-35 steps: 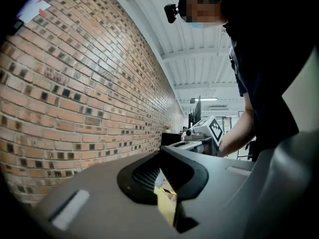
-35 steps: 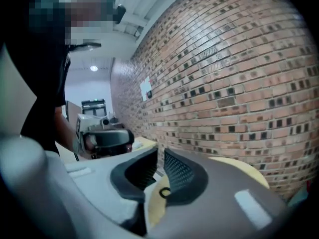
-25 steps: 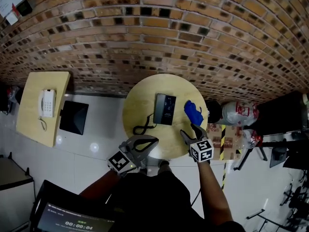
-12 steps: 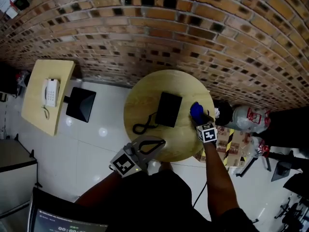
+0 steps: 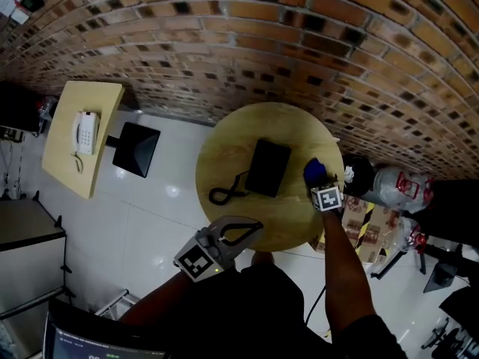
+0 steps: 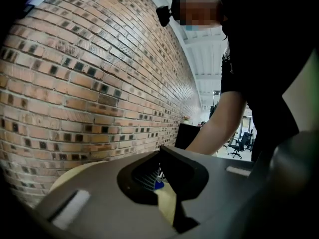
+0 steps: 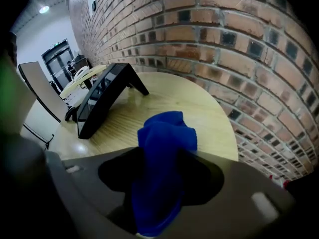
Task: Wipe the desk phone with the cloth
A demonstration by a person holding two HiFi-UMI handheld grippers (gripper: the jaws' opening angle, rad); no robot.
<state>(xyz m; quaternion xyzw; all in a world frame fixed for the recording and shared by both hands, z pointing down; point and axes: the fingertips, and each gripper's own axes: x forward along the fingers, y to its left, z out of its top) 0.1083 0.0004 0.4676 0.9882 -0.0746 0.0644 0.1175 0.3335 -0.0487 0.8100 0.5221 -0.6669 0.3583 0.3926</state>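
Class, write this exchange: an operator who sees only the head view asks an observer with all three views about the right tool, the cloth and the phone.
Operator: Is the cloth inside the right tool?
Observer: Yes. The cloth stands bunched between the jaws of the right tool. They have just closed a little, but dark gaps remain on either side of it.
Operator: And the phone?
Observer: The phone slopes on a rear prop, untouched.
Operator: The left tool?
Observer: The left tool holds nothing; the table shows through its gap.
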